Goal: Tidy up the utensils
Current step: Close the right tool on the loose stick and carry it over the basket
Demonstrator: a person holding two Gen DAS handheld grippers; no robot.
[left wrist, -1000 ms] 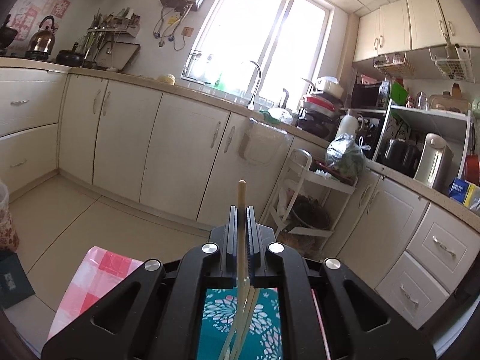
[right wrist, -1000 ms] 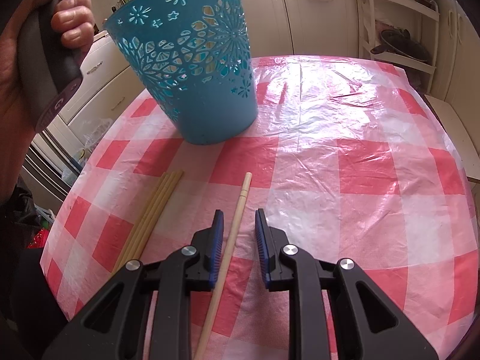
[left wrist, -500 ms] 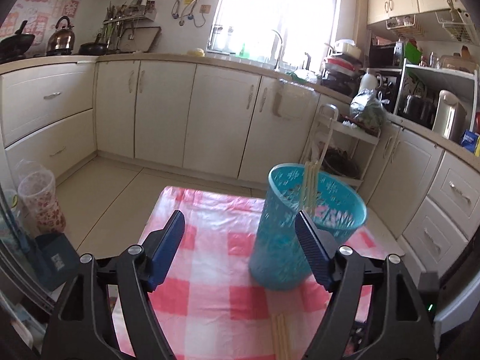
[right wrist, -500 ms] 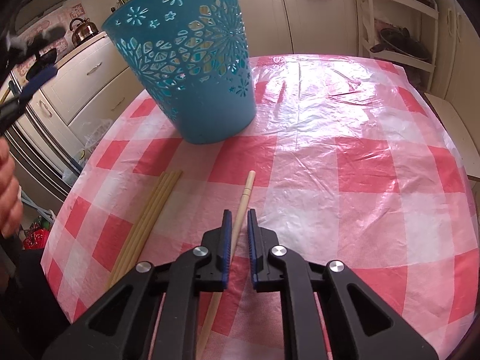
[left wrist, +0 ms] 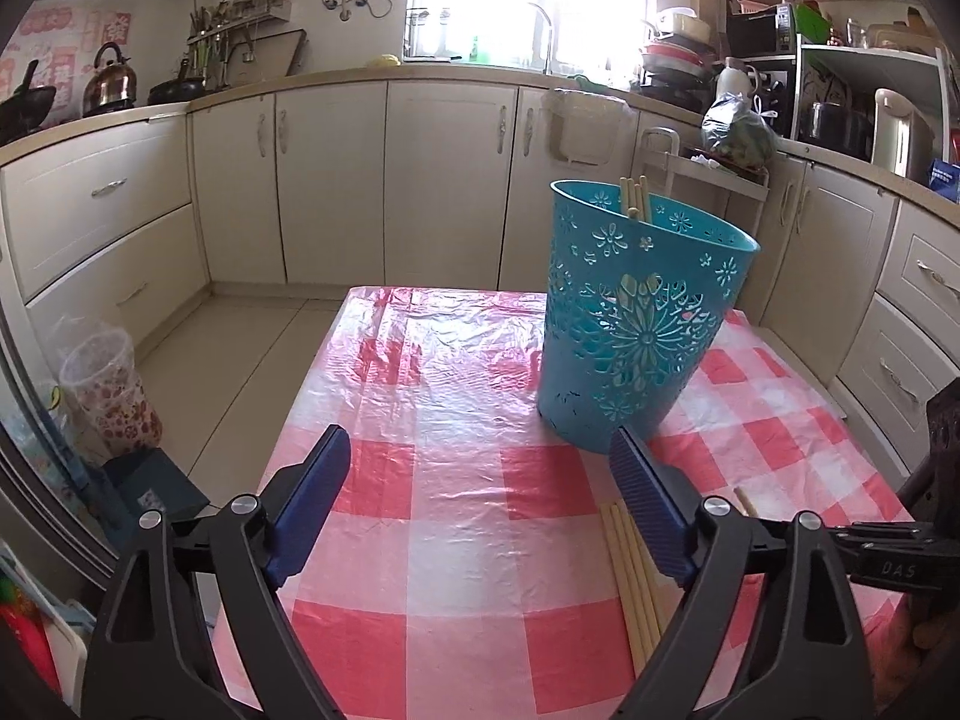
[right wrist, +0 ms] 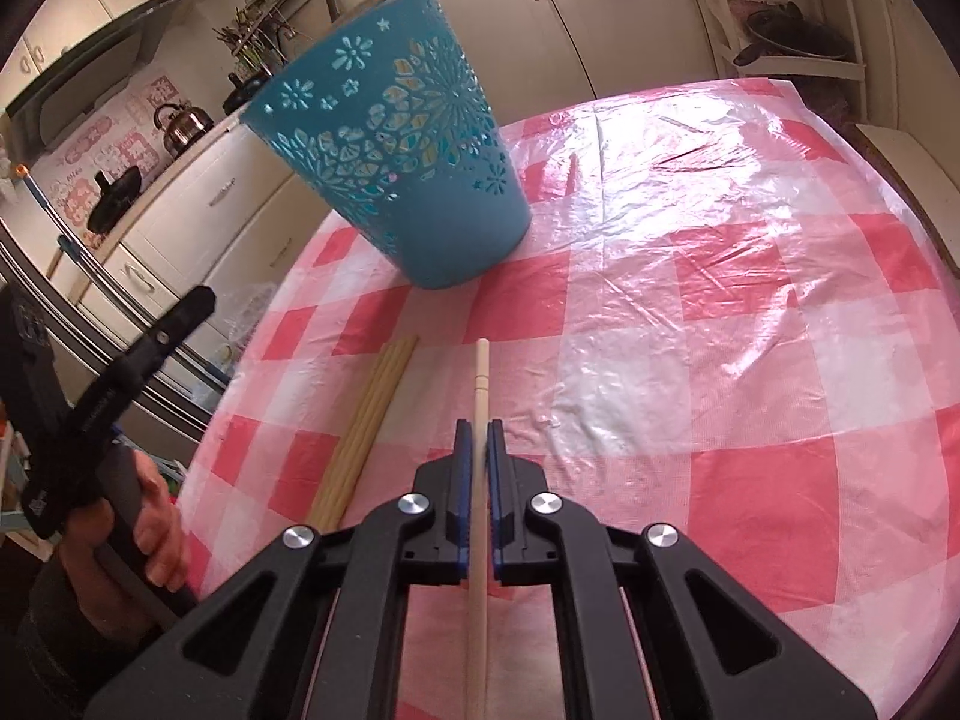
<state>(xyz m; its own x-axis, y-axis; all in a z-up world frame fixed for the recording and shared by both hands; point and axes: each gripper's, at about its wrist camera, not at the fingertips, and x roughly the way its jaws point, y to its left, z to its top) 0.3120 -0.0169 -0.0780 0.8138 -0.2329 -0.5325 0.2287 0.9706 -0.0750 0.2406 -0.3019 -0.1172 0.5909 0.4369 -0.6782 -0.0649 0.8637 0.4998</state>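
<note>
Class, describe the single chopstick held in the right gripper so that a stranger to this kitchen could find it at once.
Start at the teal basket on the red-checked tablecloth. In front of it lie pale sticks; the single chopstick is the one pinched in the right gripper. Unlike the bundle of chopsticks lying to its left, it is alone and clamped.

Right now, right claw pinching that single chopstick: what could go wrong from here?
1. The right claw grips the chopstick away from its tip, with much length trailing behind; it may pivot in the pads on the lift.
2. The blue basket looks light and already holds chopsticks; a bump on its rim could tip it.
3. The loose bundle lies close beside; a low swing could scatter it.
</note>
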